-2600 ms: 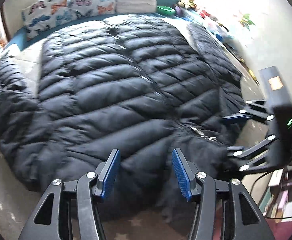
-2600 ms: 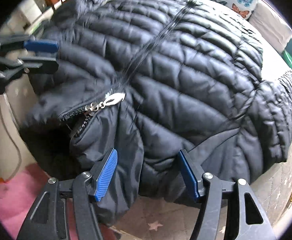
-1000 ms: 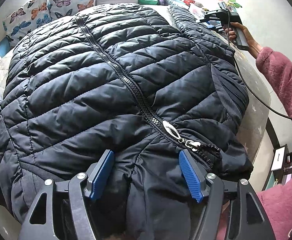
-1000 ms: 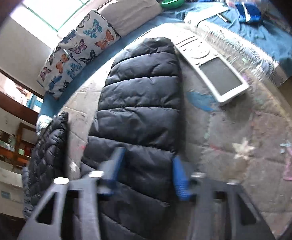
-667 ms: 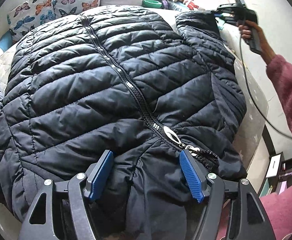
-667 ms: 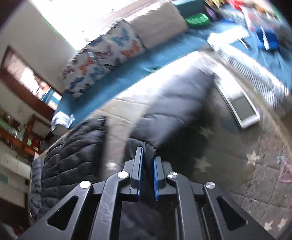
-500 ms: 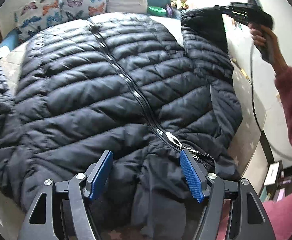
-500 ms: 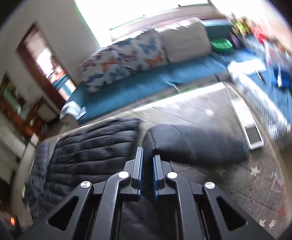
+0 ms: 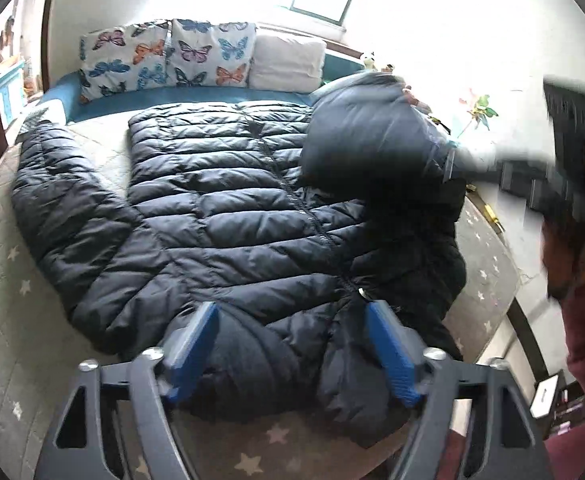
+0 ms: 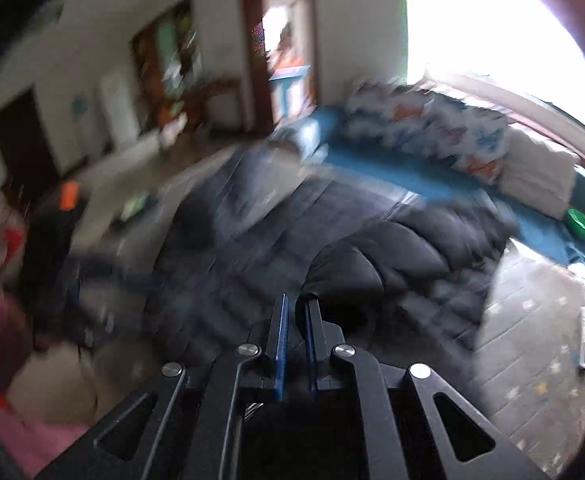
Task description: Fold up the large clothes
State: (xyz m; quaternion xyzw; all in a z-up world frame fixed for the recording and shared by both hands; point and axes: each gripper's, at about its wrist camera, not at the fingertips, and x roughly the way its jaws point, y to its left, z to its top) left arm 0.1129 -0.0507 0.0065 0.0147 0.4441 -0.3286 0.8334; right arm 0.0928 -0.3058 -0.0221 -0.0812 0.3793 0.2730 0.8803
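In the left wrist view a dark quilted jacket (image 9: 228, 220) lies spread across the middle of a star-patterned mat (image 9: 8, 280), its zip running down toward the left gripper (image 9: 292, 356) at the bottom of the frame, whose blue fingers (image 9: 190, 344) are opening wide over the jacket's near edge without pressing on it, while at the upper right one sleeve (image 9: 368, 140) hangs lifted from the blurred right gripper (image 9: 448, 164). In the blurred right wrist view the right gripper (image 10: 295, 344) sits at the bottom centre with its fingers (image 10: 280, 344) pressed close together, pinching the dark sleeve (image 10: 344, 272) just above them, and the rest of the jacket (image 10: 220, 280) spreads over the middle of the frame below the butterfly cushions (image 10: 424, 132) at the upper right.
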